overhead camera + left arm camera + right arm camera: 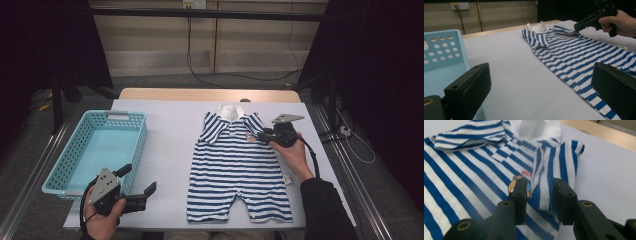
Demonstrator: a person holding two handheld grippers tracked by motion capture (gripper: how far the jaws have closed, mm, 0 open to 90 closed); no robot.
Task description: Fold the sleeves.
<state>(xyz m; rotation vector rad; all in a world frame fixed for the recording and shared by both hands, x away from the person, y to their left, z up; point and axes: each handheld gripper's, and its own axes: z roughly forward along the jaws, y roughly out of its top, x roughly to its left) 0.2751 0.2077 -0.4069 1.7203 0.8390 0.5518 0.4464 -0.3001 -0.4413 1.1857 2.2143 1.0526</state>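
Your right gripper (pixel 539 195) had its jaws part-closed astride the folded-in sleeve (pixel 554 167), not yet pinching. The striped romper (pixel 240 165) lay flat mid-worktop (pixel 170 150), long axis toward you. Left gripper (pixel 539 92) hovered agape beside the basket (pixel 95 150), farther off. Right gripper view revealed the chest logo.
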